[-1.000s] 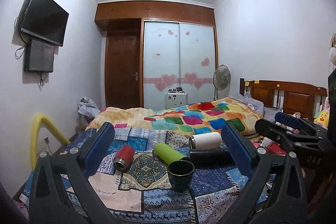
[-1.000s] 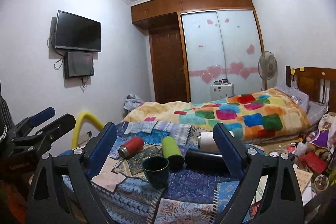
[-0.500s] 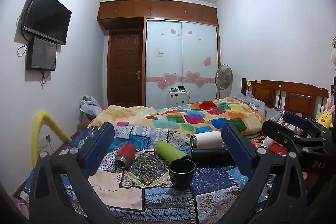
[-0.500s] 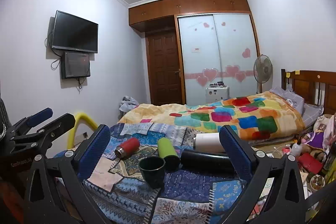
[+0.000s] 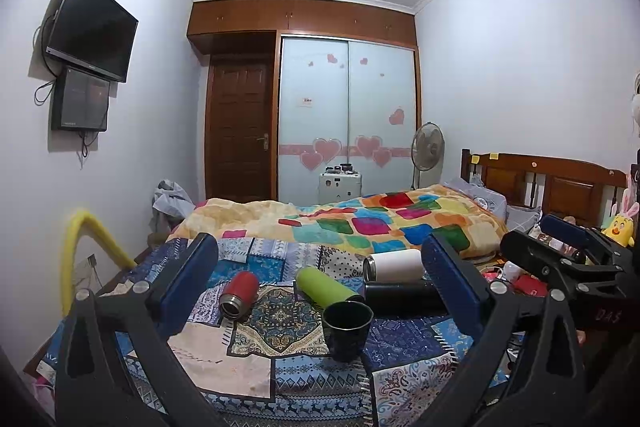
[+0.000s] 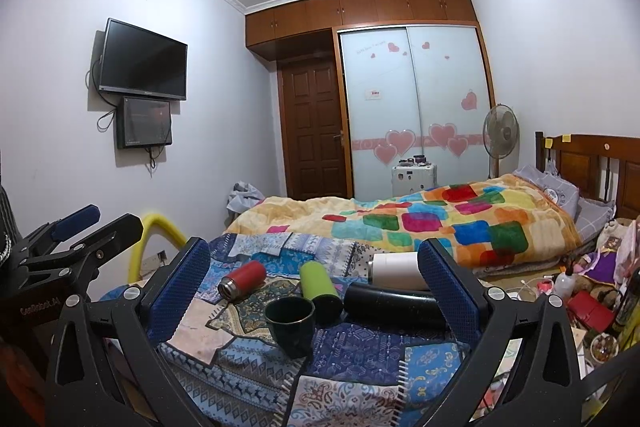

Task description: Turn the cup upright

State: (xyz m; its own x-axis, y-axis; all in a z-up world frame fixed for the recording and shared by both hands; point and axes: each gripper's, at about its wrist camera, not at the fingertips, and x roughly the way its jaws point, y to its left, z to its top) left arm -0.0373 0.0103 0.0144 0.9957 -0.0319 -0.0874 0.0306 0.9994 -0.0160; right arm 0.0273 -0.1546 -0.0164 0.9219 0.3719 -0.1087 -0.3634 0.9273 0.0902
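Note:
A dark cup [image 5: 347, 330] stands upright, mouth up, on the patchwork cloth [image 5: 280, 379]; it also shows in the right wrist view [image 6: 291, 324]. Behind it lie on their sides a red bottle [image 5: 239, 294], a green bottle [image 5: 325, 286], a white bottle [image 5: 394, 265] and a black bottle [image 5: 404, 299]. My left gripper [image 5: 320, 291] is open and empty, held back from the cups. My right gripper [image 6: 314, 291] is open and empty too. Each gripper shows at the edge of the other's view.
The cloth covers a table whose front edge is near me. A bed with a colourful blanket [image 5: 360, 223] lies behind. A yellow foam arch [image 5: 80, 247] stands at left. Clutter sits on the floor at right [image 6: 588, 303].
Both grippers have risen and tilted slightly, so the room sits lower in view. The right gripper's jaws have spread a little wider. The cup and bottles have not moved.

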